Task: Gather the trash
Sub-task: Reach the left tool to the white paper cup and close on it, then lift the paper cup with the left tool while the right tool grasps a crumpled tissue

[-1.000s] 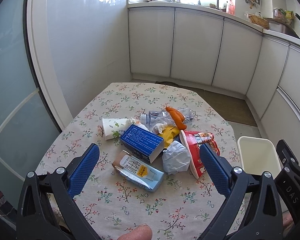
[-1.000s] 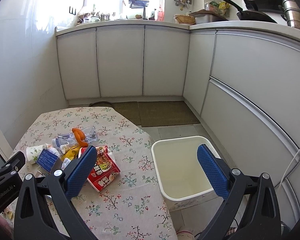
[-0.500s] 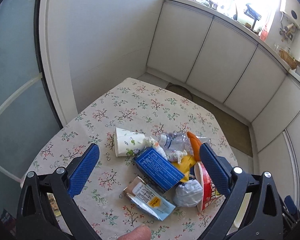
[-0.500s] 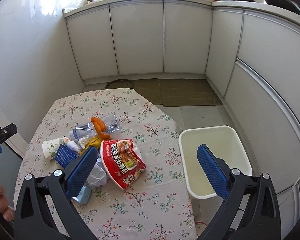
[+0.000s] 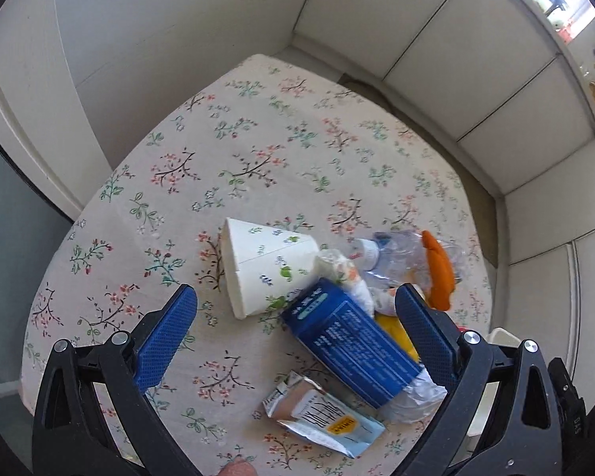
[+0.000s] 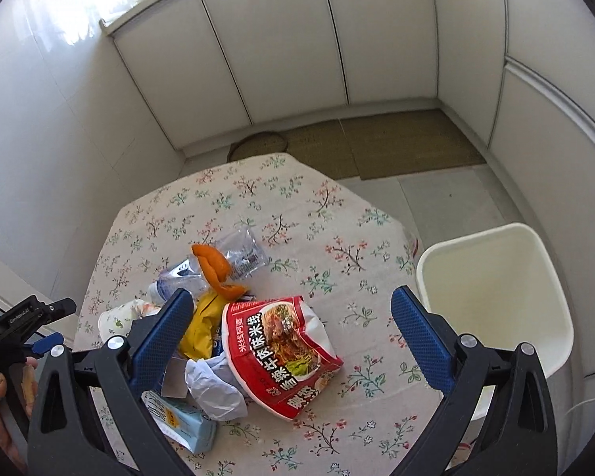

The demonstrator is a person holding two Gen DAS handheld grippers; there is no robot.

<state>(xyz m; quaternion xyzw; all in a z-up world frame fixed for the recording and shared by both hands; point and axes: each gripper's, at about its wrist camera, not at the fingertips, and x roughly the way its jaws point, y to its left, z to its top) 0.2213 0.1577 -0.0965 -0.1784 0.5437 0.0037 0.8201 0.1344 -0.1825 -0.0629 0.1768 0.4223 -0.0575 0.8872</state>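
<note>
On the floral tablecloth [image 5: 258, 146] we see a small heap of trash gathered toward the side nearest the bin. Our left gripper [image 5: 297, 321] hovers above it with its blue pads spread wide, holding nothing; between them in the left wrist view lie a paper cup [image 5: 265, 265] tipped on its side, mouth toward the left, and a blue carton [image 5: 353, 349] whose upper end overlaps the cup's base. Just below the carton sits a flattened pale-blue drink pouch [image 5: 325, 420], and a crumpled white wad [image 5: 412, 396] shows at the carton's lower end. Beyond the carton we make out a crushed clear plastic bottle [image 5: 392, 254] with an orange peel [image 5: 440, 273] draped over it, and a scrap of yellow wrapper [image 5: 396, 329] beside the right pad.

Our right gripper [image 6: 291, 337] is likewise held open and empty above the table. Between its fingers [image 6: 416, 337] lies a red instant-noodle bag [image 6: 281, 349], torn open at its upper edge, touching the white wad on its left. The same bottle, peel and yellow wrapper lie just behind it. To the right, off the table's edge, a white bin [image 6: 543, 277] stands on the floor, near the bag but apart from it. Brown mats [image 6: 396, 142] lie before the white cabinets [image 6: 277, 39].
</note>
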